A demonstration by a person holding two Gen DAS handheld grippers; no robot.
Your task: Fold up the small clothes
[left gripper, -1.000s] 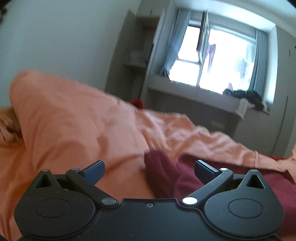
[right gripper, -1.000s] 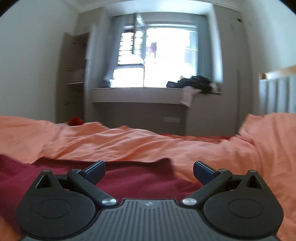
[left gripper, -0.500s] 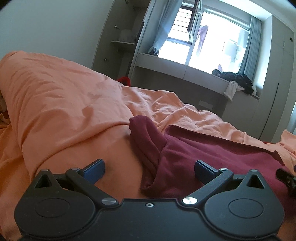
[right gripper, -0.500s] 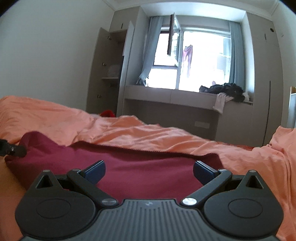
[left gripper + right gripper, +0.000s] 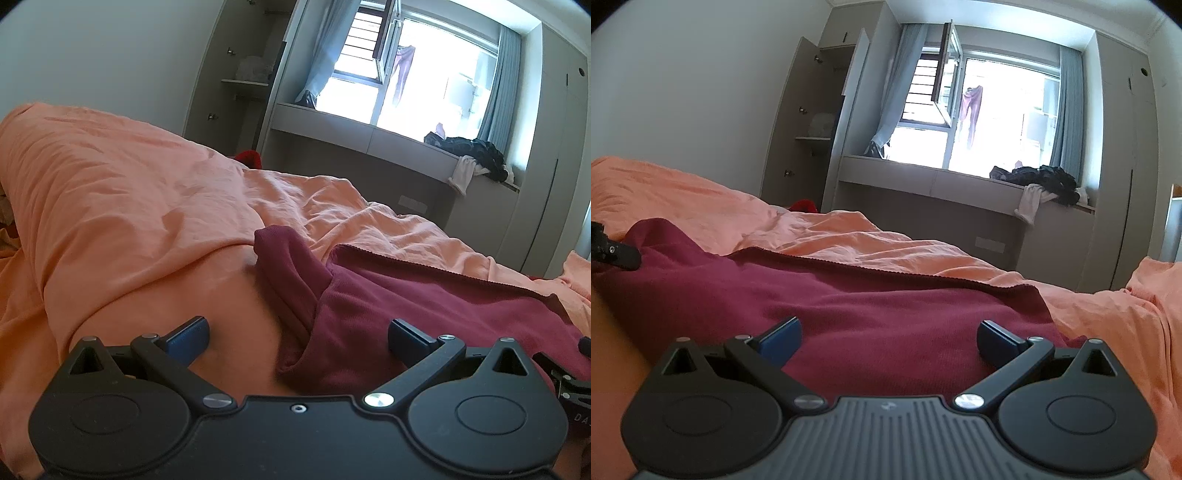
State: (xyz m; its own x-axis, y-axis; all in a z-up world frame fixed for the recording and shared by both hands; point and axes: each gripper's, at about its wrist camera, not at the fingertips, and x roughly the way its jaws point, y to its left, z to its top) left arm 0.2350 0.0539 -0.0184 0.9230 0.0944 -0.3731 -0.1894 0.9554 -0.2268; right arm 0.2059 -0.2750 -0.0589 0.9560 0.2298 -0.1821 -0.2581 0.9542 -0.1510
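A dark red garment (image 5: 424, 306) (image 5: 849, 302) lies spread on the orange bedcover (image 5: 129, 206) (image 5: 886, 240). Its sleeve (image 5: 291, 277) runs away from the body at the left, toward a raised fold of the cover. My left gripper (image 5: 299, 338) stands open low over the garment's near left corner, where the sleeve meets the body. My right gripper (image 5: 888, 338) is open too, just above the garment's near edge toward its right side. Nothing is held between either pair of fingers. The left gripper's fingertip (image 5: 624, 254) shows at the left edge of the right wrist view.
A tall fold of the orange cover (image 5: 74, 166) rises at the left. Beyond the bed stand an open wardrobe (image 5: 812, 122), a window ledge with a pile of dark clothes (image 5: 1041, 177), and a bright window (image 5: 990, 122). A red object (image 5: 803, 205) sits past the bed.
Both grippers have tilted down and pulled back toward the garment's near edge, so more of the red cloth and its sleeve is in view. Both stayed open.
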